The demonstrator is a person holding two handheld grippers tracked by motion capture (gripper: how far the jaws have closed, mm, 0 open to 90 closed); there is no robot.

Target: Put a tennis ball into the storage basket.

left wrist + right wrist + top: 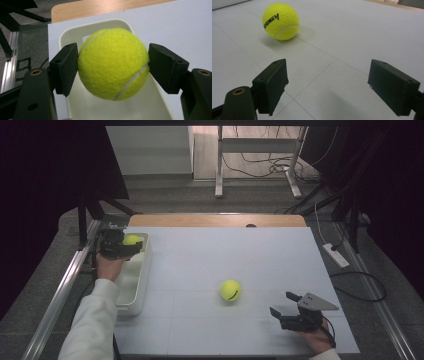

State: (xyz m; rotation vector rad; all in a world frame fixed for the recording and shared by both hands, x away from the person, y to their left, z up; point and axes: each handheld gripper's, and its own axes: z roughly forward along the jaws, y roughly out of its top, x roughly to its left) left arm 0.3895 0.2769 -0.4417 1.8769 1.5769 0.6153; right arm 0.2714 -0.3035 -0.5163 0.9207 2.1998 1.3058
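My left gripper [131,245] is shut on a yellow tennis ball [132,240] and holds it above the far end of a white bin [135,285] at the table's left edge. In the left gripper view the ball [113,63] is squeezed between both jaws of the left gripper [112,66], with the bin [75,32] below. A second tennis ball [230,290] lies on the white table near the middle. My right gripper [284,304] stands open to the right of it, near the front edge. In the right gripper view that ball [280,21] lies ahead and left of the open right gripper [328,85].
The white tabletop [225,250] has a wooden strip [215,220] along its far edge. Metal rails [60,290] run down the left side. A power strip [336,255] and cables lie on the floor at right. Desk legs [218,165] stand beyond the table.
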